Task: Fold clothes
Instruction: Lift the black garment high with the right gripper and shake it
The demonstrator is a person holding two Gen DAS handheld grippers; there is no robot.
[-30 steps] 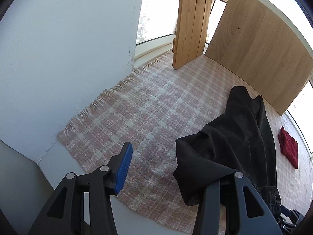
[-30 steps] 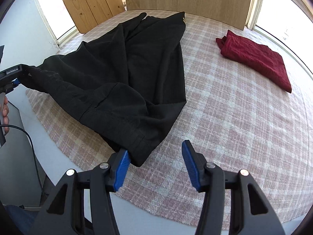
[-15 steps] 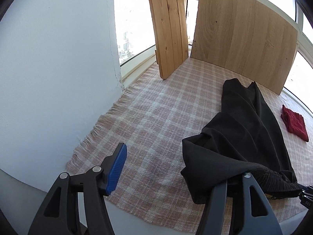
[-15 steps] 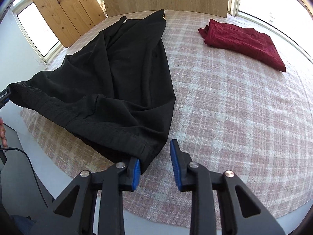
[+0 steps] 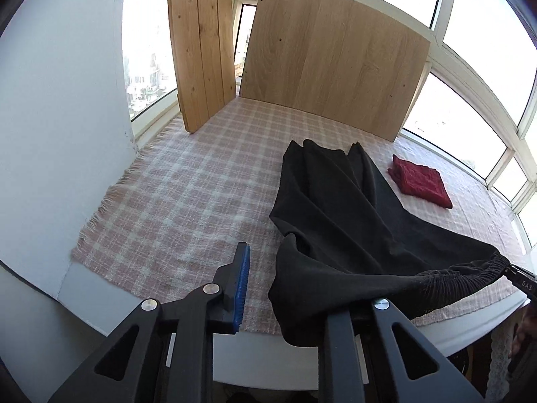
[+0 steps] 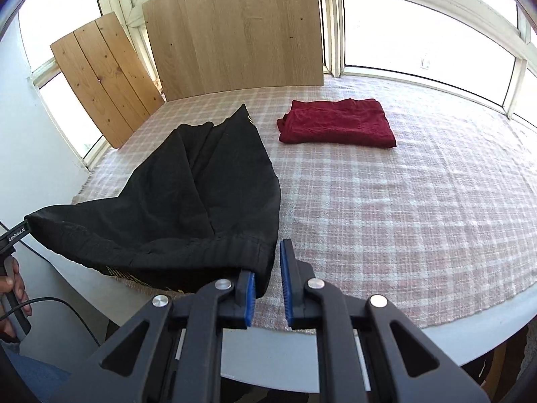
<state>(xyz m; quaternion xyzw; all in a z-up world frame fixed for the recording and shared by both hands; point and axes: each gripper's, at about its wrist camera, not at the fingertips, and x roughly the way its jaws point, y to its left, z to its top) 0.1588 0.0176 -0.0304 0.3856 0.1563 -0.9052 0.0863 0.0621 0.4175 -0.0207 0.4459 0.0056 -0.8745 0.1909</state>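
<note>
Black trousers (image 5: 335, 208) lie on a pink-and-white plaid blanket (image 5: 188, 201) with a fringed edge. The blanket covers a white round table (image 6: 268, 352). Windows (image 6: 419, 23) run around the far side and a white wall (image 5: 60, 117) is on the left. A plank board (image 5: 201, 43) and a wider oak panel (image 5: 335, 60) lean upright at the back of the table. A folded red garment (image 5: 419, 181) sits on the blanket, apart from the trousers, on their right.

The trouser legs rest on the blanket, pointing toward the panel. The waistband end is lifted off the near edge and stretched between the two grippers.

Left gripper (image 5: 288, 288): jaws closing, cloth between them and draped over the right finger. The blue left pad (image 5: 242, 282) stands clear of the fabric.

Right gripper (image 6: 268, 268): jaws closing, the waistband corner hangs between them against the left pad. Blanket shows through a gap before the other pad.

A hand (image 6: 10, 288) grips the left gripper's handle, seen at the right wrist view's left edge.
</note>
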